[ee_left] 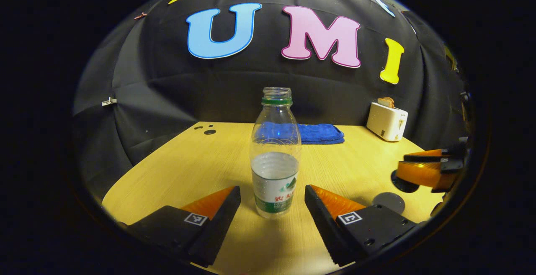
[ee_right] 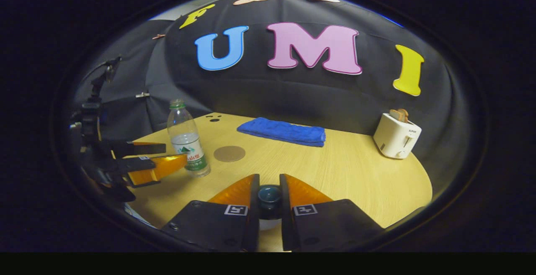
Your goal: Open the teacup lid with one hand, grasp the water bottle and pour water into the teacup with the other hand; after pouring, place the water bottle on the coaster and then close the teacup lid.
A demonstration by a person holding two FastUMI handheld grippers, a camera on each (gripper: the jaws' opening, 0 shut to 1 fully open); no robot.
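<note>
Flanking the uncapped water bottle, left gripper fingers spread apart — right gripper clamping teacup lid knob.

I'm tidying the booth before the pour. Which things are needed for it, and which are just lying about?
Needed: water bottle, uncapped, between the open left claw; coaster; teacup lid knob, pinched by the right claw.
Lying about: blue towel; toaster.

Your right gripper pinches dark lid knob between both fingers. Left gripper spread wide beside upright water bottle. Round coaster near bottle. Blue cloth, toaster farther back.
</note>
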